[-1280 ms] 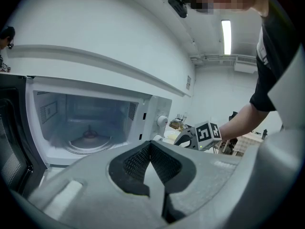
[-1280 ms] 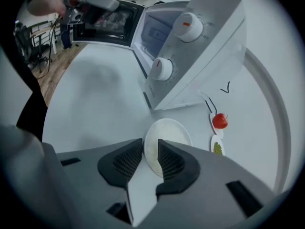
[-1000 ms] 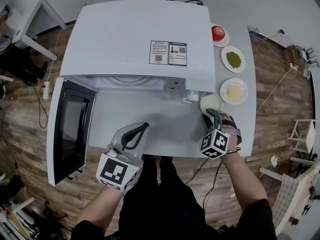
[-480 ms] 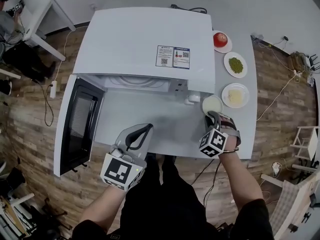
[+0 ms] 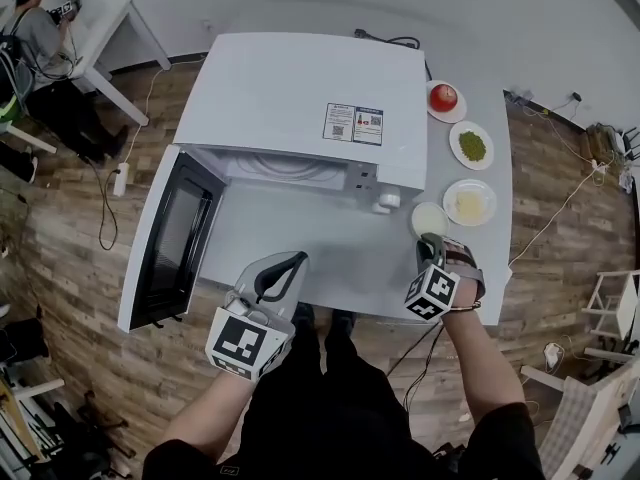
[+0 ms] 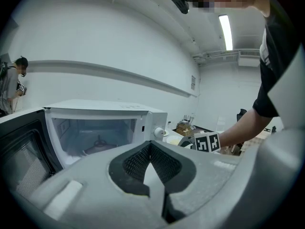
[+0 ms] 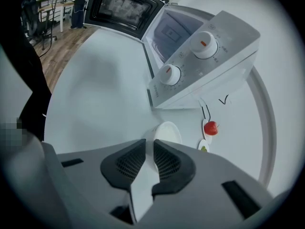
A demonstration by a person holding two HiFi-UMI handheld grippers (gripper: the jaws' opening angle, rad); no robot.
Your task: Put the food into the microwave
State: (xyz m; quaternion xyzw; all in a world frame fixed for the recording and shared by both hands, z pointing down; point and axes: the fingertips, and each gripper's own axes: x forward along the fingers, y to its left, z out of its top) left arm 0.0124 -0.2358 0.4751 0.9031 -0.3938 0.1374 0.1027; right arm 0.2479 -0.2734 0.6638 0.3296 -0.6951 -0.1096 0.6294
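Observation:
The white microwave [image 5: 310, 98] stands on the grey table [image 5: 300, 248] with its door [image 5: 175, 238] swung open to the left; the left gripper view shows its cavity [image 6: 95, 137] holding only the turntable. A white plate [image 5: 428, 218] lies below the control panel. My right gripper [image 5: 428, 246] points down at the plate's near rim; its jaws are closing with the rim [image 7: 167, 132] between the tips [image 7: 152, 144] and a narrow gap still showing. My left gripper [image 5: 293, 260] hovers before the open cavity, jaws shut [image 6: 150, 146] on nothing.
Right of the microwave sit three plates: a tomato [image 5: 443, 98], green food [image 5: 471, 146] and pale yellow food [image 5: 469, 203]. The control knobs [image 7: 206, 44] overhang the white plate. A person [image 5: 40, 18] stands at a desk at the far left; cables lie on the wooden floor.
The right gripper stayed at the white plate while its jaws narrowed. The left gripper lifted slightly in front of the microwave. The head view shifted, showing more floor on the left.

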